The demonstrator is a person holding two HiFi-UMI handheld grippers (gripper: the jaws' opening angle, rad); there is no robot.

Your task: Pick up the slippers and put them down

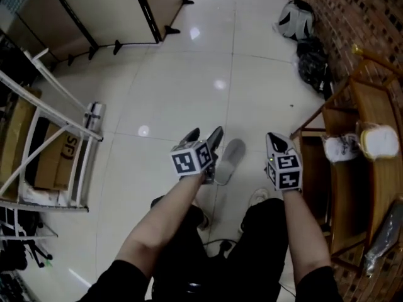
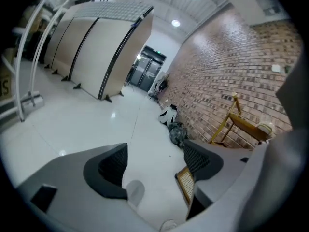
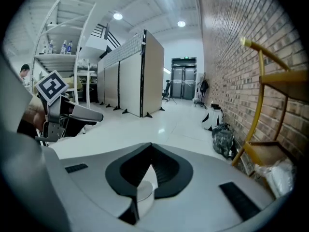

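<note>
A: Head view, looking steeply down. The grey slipper (image 1: 230, 159) lies flat on the pale tiled floor (image 1: 189, 87), just ahead of the person's feet.

B: And the left gripper (image 1: 206, 134)?

A: It hangs above the slipper's left edge, and from up here the two overlap. I can't tell whether they touch.

B: Its own camera helps. The left gripper's jaws are spread wide with nothing held. Through the gap you see bare floor and the slipper's rounded end low down, beside the left jaw.

A: Over to the right gripper (image 1: 278, 141). It sits off to the slipper's right, clearly apart from it.

B: In the right gripper view the jaws are pressed together, tips meeting. I see nothing pinched between them.

A: So the slipper rests on the floor between the two grippers, closer to the left one.

B: Around it, a brick wall (image 1: 365, 17) runs along the right, with a black bag (image 1: 313, 61) at its foot.

A: A wooden stand (image 1: 352, 124) is on the near right, and partition screens (image 1: 107, 5) stand at the far left.
</note>
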